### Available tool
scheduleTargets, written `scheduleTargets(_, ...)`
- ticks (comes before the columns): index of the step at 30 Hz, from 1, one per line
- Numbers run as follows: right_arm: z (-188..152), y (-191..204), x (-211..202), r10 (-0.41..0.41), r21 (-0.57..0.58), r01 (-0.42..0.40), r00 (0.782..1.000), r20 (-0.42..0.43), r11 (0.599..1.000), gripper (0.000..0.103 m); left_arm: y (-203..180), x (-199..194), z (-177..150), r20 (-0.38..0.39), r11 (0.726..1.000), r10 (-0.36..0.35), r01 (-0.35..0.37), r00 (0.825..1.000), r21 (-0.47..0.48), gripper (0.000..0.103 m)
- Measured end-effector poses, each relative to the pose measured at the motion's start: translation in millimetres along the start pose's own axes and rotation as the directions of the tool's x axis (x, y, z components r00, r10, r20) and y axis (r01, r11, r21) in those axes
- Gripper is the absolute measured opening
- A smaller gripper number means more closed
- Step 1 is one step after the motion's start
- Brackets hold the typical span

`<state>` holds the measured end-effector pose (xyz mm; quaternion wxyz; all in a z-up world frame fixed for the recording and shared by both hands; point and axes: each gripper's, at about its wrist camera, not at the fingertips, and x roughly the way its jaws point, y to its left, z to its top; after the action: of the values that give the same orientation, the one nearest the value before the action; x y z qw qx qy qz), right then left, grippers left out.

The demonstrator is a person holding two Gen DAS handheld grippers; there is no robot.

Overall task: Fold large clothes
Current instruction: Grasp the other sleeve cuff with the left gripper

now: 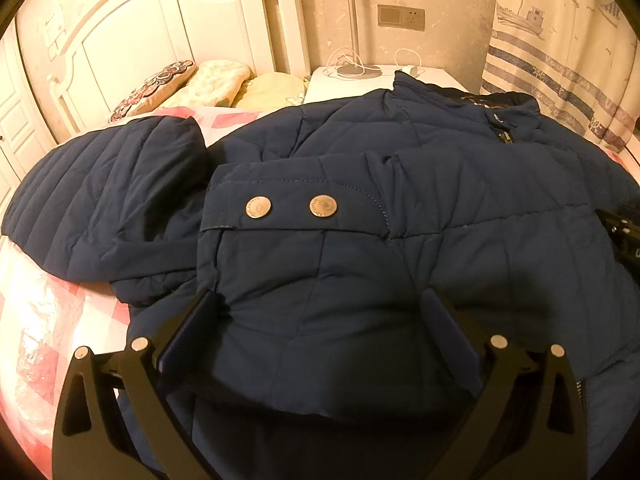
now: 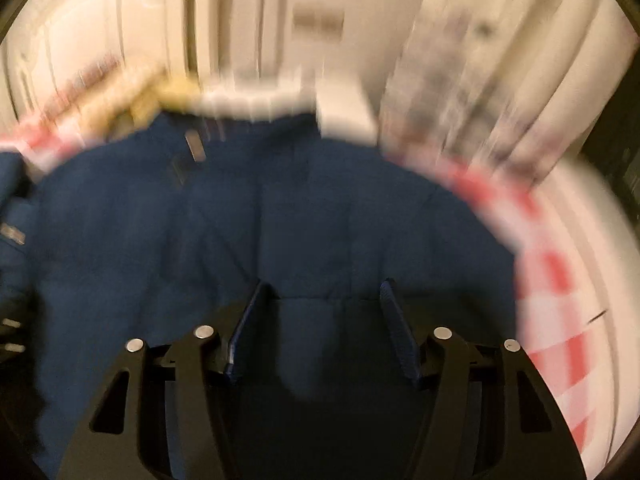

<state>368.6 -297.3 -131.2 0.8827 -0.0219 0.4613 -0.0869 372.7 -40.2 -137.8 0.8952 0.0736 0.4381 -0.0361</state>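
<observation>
A navy padded jacket (image 1: 400, 208) lies on a pink-checked bed (image 1: 44, 320), one sleeve (image 1: 288, 248) folded across its chest; body folds apparently remain. The left gripper (image 1: 320, 320) straddles the cuff, jaws wide. The right gripper (image 2: 320, 308), half-open, hovers empty. Bedspread margins offer room.

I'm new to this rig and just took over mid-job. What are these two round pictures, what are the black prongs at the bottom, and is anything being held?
Each picture comes from a fisheye camera on a hand-held gripper, looking along its two black fingers. The left gripper stands wide open, its fingers straddling a folded-over sleeve of a navy quilted jacket; its cuff carries two metal snaps. The jacket lies on a bed with a pink checked quilt, pillows by the headboard. The right gripper view is blurred; its fingers stand apart over the same jacket, and the blur hides whether they pinch any fabric.
</observation>
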Motion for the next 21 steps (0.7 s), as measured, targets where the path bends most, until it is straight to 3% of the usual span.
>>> scheduleTargets(3, 2, -10, -9, 0.038, 0.037, -0.037, 0.999, -0.019, 0.999, 0.06, 1, 1, 1, -0.001, 1.0, 0.0, 0.0, 1.0, 0.0, 0.101)
scheduleTargets(6, 3, -30, -30, 0.007, 0.122, -0.018, 0.996, 0.087, 0.992, 0.061, 0, 0, 0, 0.0, 1.0, 0.002, -0.002, 1.0, 0.001, 0.101)
scheduleTargets(8, -1, -49, -21, -0.036, 0.183, 0.027, 0.998, 0.048, 0.983, 0.061, 0, 0, 0, 0.0, 1.0, -0.003, 0.003, 1.0, -0.002, 0.101)
scheduleTargets(9, -6, -55, -6, -0.012, 0.19, 0.013, 1.0, -0.011, 0.982, 0.062, 0, 0, 0, 0.0, 1.0, -0.003, 0.003, 1.0, -0.002, 0.101)
scheduleTargets(10, -10, -57, -3, 0.012, 0.182, -0.01, 1.0, -0.007, 0.983, 0.062, -1, 0, 0, 0.001, 1.0, -0.002, 0.002, 1.0, -0.001, 0.101)
scheduleTargets(13, -12, -51, -22, -0.018, 0.173, 0.022, 1.0, -0.023, 0.985, 0.062, 0, 0, 0, 0.0, 1.0, -0.005, 0.005, 1.0, -0.003, 0.101)
scheduleTargets(14, -16, -46, -39, -0.004, 0.18, 0.0, 1.0, 0.022, 0.984, 0.064, 0, 0, 0, 0.0, 1.0, -0.004, 0.004, 1.0, -0.003, 0.101)
scheduleTargets(17, -37, -15, -80, 0.027, 0.108, -0.041, 0.991, 0.129, 0.993, 0.077, 0, 0, 0, 0.001, 1.0, -0.008, 0.008, 1.0, -0.005, 0.101)
scheduleTargets(19, -55, 13, -81, 0.014, -0.001, -0.014, 0.993, 0.114, 1.0, 0.081, 2, -1, 0, 0.008, 1.0, -0.024, 0.024, 1.0, -0.014, 0.101)
scheduleTargets(21, -65, 28, -60, -0.024, -0.061, 0.028, 0.998, 0.063, 0.998, 0.082, 13, -10, -2, 0.045, 0.994, -0.093, 0.095, 0.995, -0.048, 0.1)
